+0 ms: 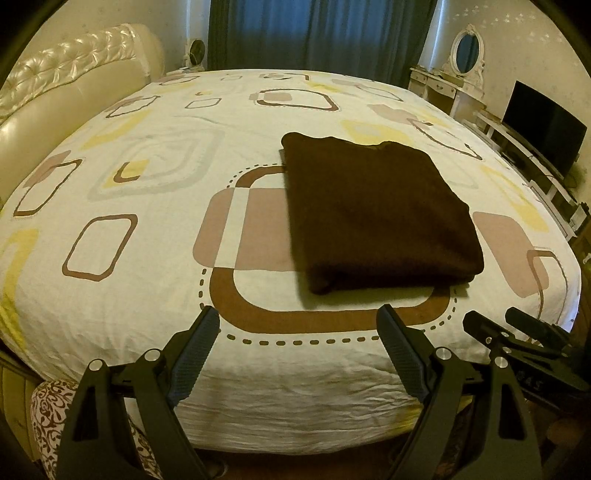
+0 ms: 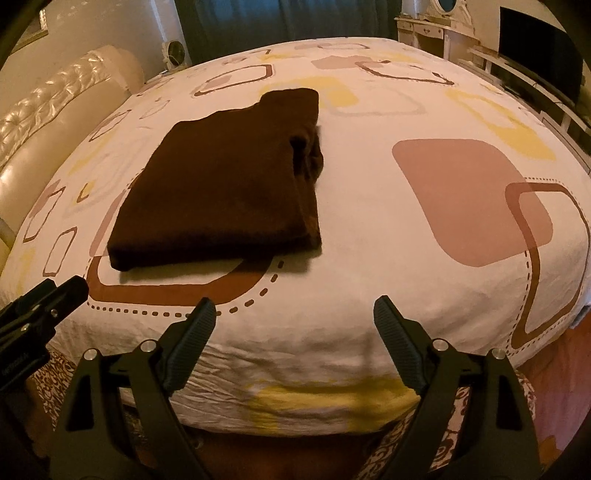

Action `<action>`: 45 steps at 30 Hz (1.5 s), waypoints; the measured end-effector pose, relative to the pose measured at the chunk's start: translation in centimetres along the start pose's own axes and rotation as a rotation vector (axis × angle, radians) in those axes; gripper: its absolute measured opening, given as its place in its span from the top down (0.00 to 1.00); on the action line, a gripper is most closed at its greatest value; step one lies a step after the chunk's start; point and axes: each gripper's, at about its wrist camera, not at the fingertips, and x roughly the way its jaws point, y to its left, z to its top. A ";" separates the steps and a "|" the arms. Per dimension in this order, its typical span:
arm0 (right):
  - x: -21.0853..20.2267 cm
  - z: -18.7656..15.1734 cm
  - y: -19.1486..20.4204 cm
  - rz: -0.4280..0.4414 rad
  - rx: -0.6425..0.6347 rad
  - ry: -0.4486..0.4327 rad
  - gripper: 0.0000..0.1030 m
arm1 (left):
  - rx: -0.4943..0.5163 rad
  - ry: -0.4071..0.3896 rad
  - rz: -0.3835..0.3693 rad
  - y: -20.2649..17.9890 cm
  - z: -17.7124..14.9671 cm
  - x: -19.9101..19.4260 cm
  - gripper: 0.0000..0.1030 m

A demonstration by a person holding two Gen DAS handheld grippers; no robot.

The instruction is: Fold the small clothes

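dim, warm light fills a bedroom where a wide bed (image 1: 155,391) takes up most of both views, covered by a white sheet printed with brown, pink and yellow rounded squares. a cream tufted headboard (image 1: 70,85) runs along the left side, dark blue curtains (image 1: 317,33) hang behind the far edge, and a white dressing table with an oval mirror (image 1: 467,51) stands at the far right beside a dark television screen (image 1: 543,127). the dark brown garment (image 1: 376,210) lies folded into a thick rectangle on the sheet, partly over a large brown printed outline, its stacked edges showing on the side nearer the right wrist camera. the left gripper (image 1: 299,325) hovers over the near edge of the bed with its jaws spread wide and nothing between them, well short of the garment. the right gripper (image 2: 295,314) sits just beside it, likewise spread wide and empty, apart from the cloth. each tool's black frame shows at the edge of the other's view. a patterned brown and white fabric (image 1: 48,413) shows below the mattress edge.
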 end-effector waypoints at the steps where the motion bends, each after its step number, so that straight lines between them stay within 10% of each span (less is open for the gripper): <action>1: 0.1 0.0 -0.1 0.000 0.002 0.001 0.15 | 0.002 -0.001 0.001 0.0 0.0 0.0 0.17; 45: 0.4 -0.8 1.1 0.016 0.004 0.017 0.15 | 0.010 0.018 0.017 -0.3 -0.1 0.4 0.17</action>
